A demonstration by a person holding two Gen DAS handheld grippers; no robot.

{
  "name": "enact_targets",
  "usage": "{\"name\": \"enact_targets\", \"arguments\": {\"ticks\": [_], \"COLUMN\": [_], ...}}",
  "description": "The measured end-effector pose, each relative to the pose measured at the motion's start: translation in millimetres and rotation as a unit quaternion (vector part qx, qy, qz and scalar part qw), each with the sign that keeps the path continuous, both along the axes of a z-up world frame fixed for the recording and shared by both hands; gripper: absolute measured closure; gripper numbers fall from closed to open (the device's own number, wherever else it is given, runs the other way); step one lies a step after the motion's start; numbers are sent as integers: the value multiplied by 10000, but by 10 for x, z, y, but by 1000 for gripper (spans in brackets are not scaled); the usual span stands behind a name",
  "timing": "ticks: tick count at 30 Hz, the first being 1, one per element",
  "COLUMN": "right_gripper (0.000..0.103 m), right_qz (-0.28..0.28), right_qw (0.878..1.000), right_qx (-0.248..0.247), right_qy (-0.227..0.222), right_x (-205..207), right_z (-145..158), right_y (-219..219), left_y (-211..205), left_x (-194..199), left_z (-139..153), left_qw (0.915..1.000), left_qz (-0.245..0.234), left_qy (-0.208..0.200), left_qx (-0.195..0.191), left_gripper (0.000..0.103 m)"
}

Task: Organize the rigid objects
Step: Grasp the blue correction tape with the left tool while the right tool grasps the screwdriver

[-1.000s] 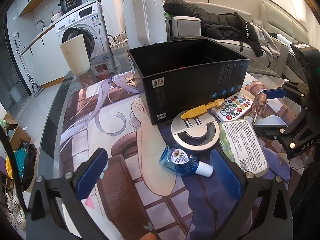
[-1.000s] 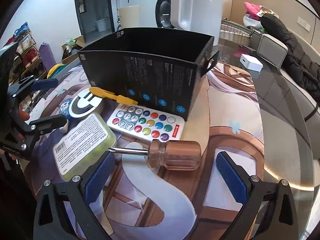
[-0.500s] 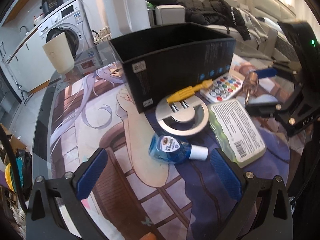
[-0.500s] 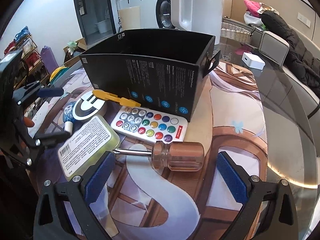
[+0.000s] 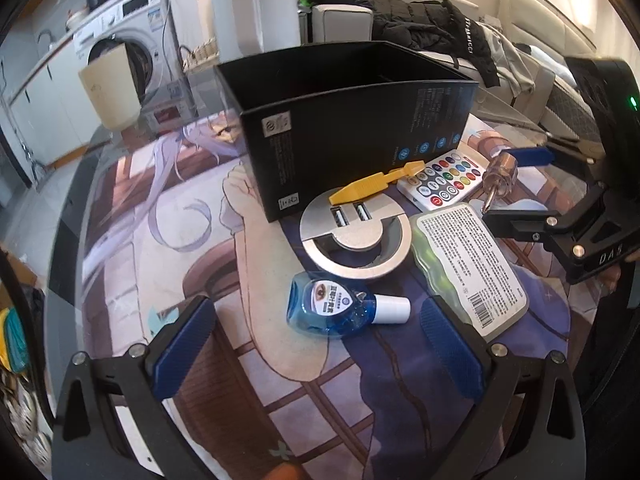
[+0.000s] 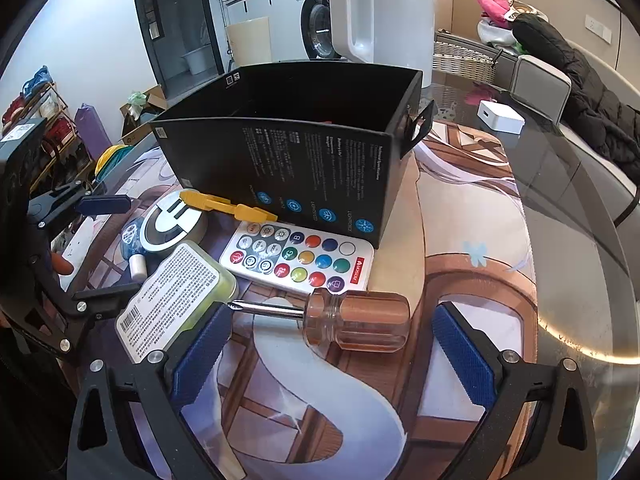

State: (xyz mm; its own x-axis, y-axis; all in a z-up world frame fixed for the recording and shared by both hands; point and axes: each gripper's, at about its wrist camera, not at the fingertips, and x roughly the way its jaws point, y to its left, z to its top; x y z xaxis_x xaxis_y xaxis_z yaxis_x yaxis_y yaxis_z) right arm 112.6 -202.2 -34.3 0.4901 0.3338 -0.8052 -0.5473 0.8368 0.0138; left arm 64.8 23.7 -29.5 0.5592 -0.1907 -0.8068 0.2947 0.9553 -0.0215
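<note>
Screwdriver (image 6: 352,322) (clear amber handle) lying flat; both hand-held grippers spread, empty

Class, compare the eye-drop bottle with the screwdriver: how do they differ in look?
The bottle is blue with a white cap; the screwdriver has a clear amber handle. The bottle carries a printed label; the screwdriver ends in a bare metal shaft. Both lie on their sides on the mat, ungripped.

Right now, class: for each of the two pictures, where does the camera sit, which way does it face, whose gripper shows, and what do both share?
Left wrist: sits behind the open left gripper, faces the eye-drop bottle; the right gripper shows at right.
Right wrist: sits behind the open right gripper, faces the screwdriver; the left gripper shows at left.
Shared: black box, remote.
</note>
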Motion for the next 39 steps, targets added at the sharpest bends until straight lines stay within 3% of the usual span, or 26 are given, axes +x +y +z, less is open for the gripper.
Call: {"name": "enact_targets", "arguments": {"ticks": [2, 6, 8, 13, 17, 23, 39], "right_gripper": [7, 33, 36, 47, 59, 76, 76], "right_qz": [20, 46, 41, 22, -26, 12, 39], "right_qw": [10000, 9998, 9998, 9997, 9997, 9995, 9970], "right_qx": [-23, -91, -85, -103, -104, -114, 219], "right_qy": [-24, -165, -183, -205, -240, -300, -745], "right_x": [-15, -53, -56, -50, -54, -74, -219], "right_z": [3, 31, 38, 51, 58, 66, 311], "right_y": [1, -7, -25, -73, -94, -90, -191], "left_y": [15, 1, -2, -51, -97, -86, 59], "left_x": [6, -20, -25, -79, -115, -120, -176], "left_z": [-5, -3, -2, 31, 75, 102, 247], "left_qw": [10000, 10000, 10000, 9997, 9992, 9993, 9975], "left_qz": [43, 30, 0, -165, -300, -243, -23], "left_qy": [16, -17, -25, -138, -220, -238, -611], "left_qx": [-29, -40, -45, -75, -111, -144, -363], "left_gripper": [0, 2, 3, 19, 48, 48, 48]}}
